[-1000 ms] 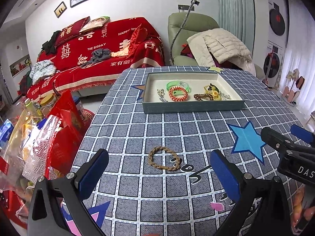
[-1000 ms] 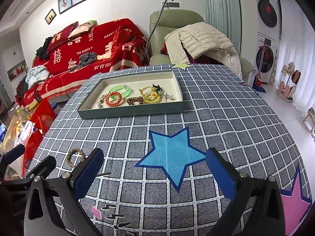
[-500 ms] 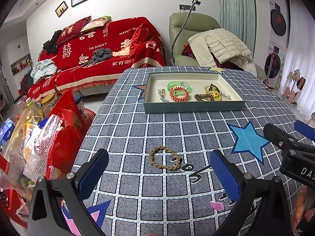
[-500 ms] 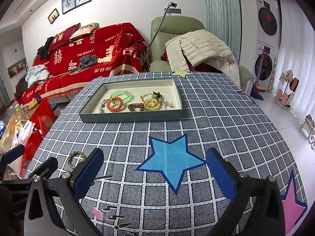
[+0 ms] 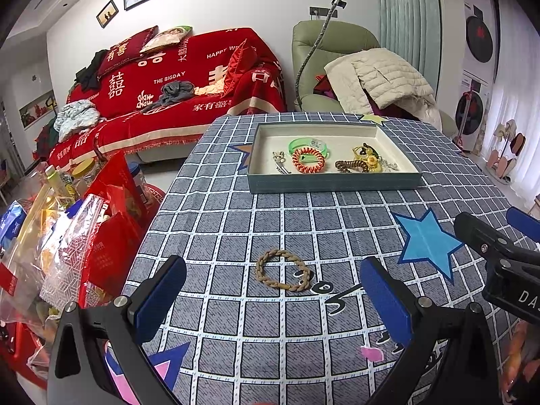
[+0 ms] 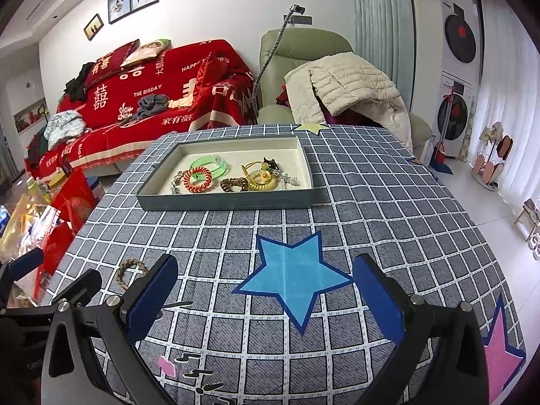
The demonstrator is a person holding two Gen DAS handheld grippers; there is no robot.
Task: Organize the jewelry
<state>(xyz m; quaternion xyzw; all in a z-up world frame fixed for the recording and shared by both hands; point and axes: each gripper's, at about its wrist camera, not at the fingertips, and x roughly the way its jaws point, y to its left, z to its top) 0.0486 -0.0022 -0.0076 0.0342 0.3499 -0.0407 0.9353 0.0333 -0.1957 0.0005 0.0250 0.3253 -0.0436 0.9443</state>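
A braided tan bracelet (image 5: 282, 270) lies flat on the grey checked tablecloth (image 5: 303, 216), alone near the table's front edge and well apart from the tray (image 5: 332, 182) farther back. The left gripper (image 5: 270, 298) hangs just short of it with its blue-padded jaws spread wide and nothing between them; the bracelet sits in line with the gap. The right gripper (image 6: 266, 298) is likewise spread and empty, poised above a blue star (image 6: 293, 276) printed on the cloth, with the bracelet off to its left. The shallow rectangular tray has a cream lining and holds a translucent green bangle (image 6: 209, 163), an orange coiled hair tie (image 6: 197, 179) touching it, a small silver piece (image 6: 174, 182) at the left, a brown coiled tie (image 6: 233, 184), and a tangle of yellow and dark items (image 6: 265, 173) on the right. Behind the table stand a red-covered sofa (image 5: 175, 81) and a green armchair (image 5: 334, 54).
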